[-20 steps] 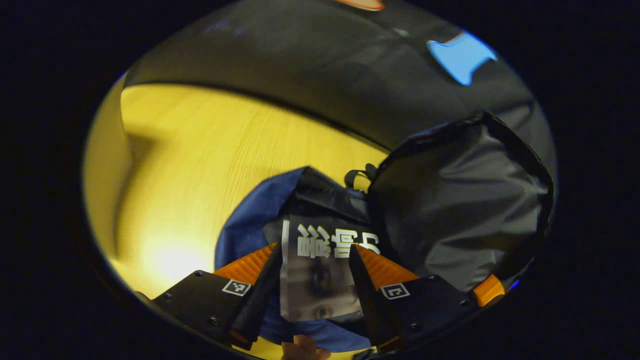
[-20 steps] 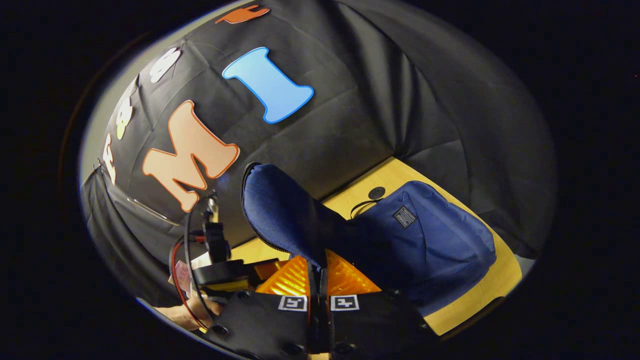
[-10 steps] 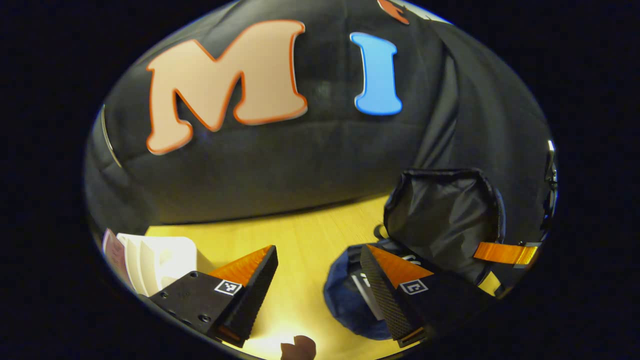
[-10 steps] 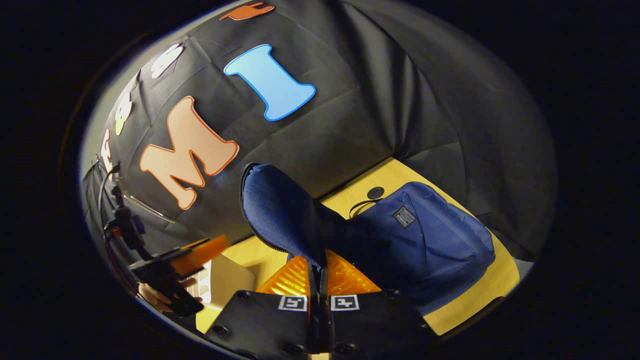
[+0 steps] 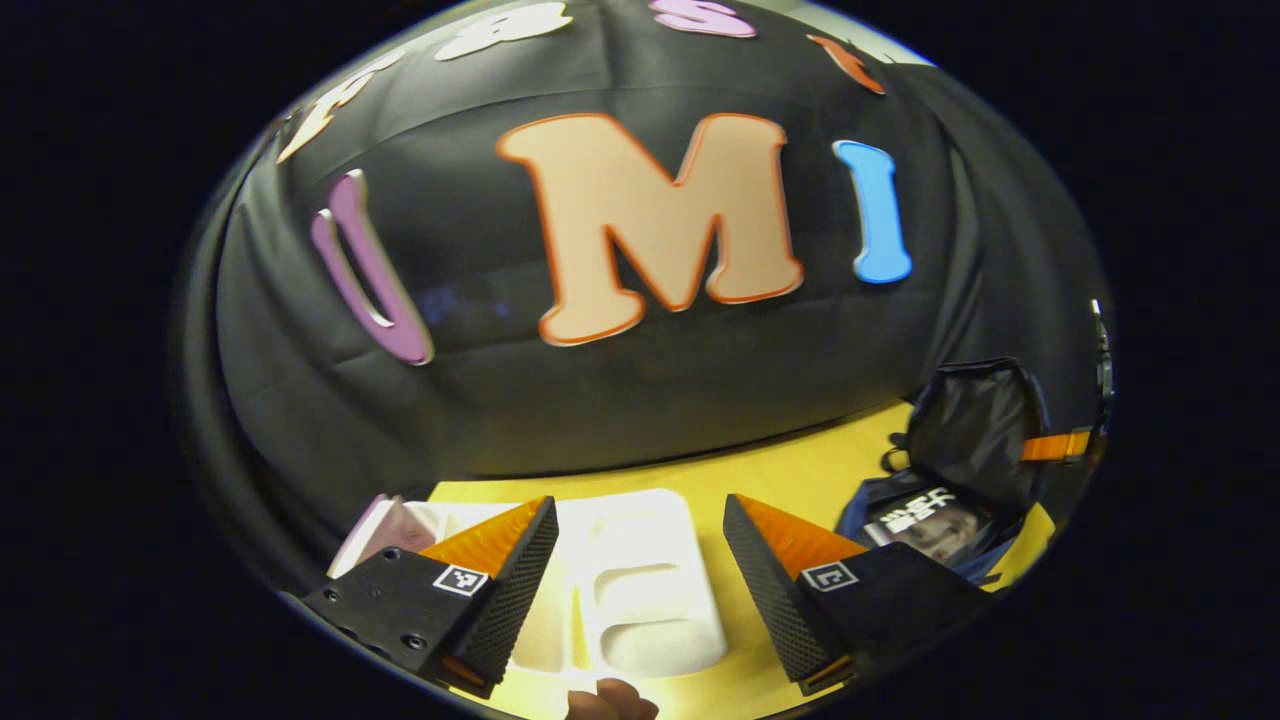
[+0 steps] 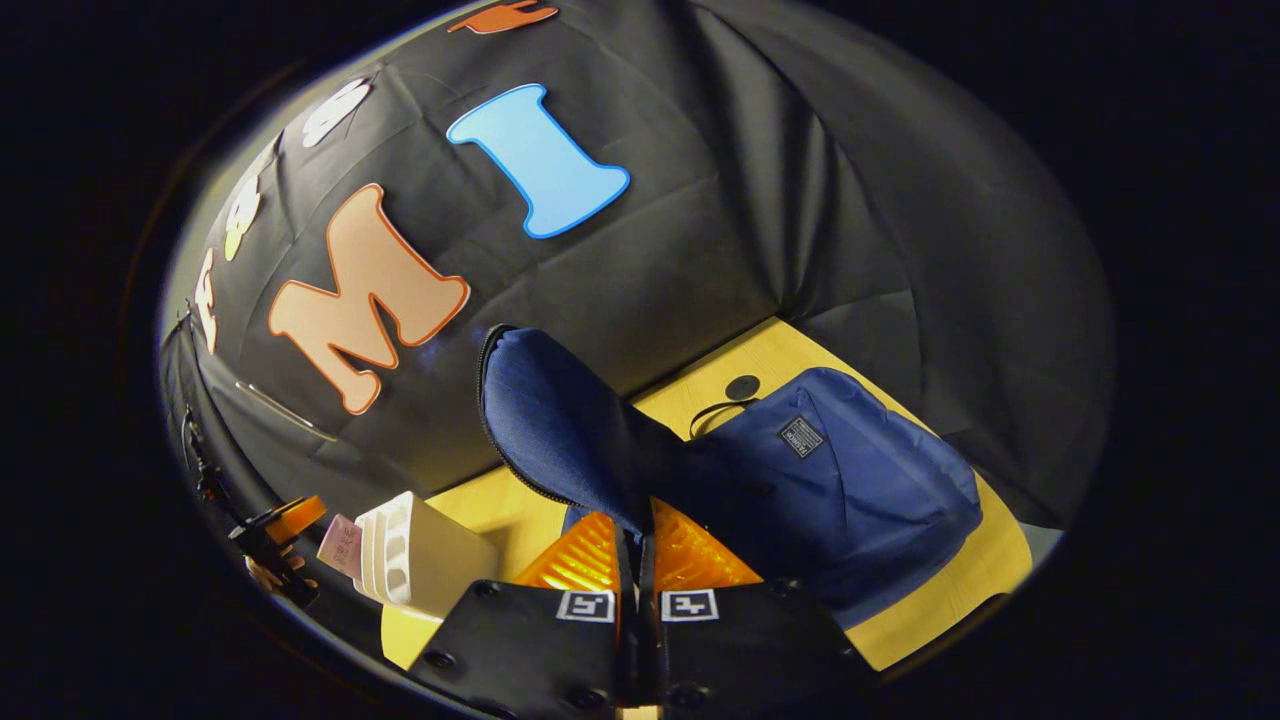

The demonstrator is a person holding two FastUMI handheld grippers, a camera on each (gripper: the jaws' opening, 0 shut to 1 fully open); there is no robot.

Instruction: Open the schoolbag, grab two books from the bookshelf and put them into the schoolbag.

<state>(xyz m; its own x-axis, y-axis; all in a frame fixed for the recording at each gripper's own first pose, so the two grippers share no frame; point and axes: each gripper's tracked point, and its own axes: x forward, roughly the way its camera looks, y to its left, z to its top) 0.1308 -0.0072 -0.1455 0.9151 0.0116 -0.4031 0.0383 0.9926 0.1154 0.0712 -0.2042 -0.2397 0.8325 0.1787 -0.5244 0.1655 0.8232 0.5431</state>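
Nearest, left gripper (image 5: 640, 570): fingers spread, empty, over white bookshelf (image 5: 640, 590); pink book (image 5: 385, 530) left there. Right gripper (image 6: 640, 560): fingers pinching schoolbag flap (image 6: 560, 430), bag open. Beyond, schoolbag (image 5: 960, 480) holds first book (image 5: 925, 520). Second pending.

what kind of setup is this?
Likely a staged recording booth: black cloth wall behind a wooden tabletop, with only a blue schoolbag and a white bookshelf as props.
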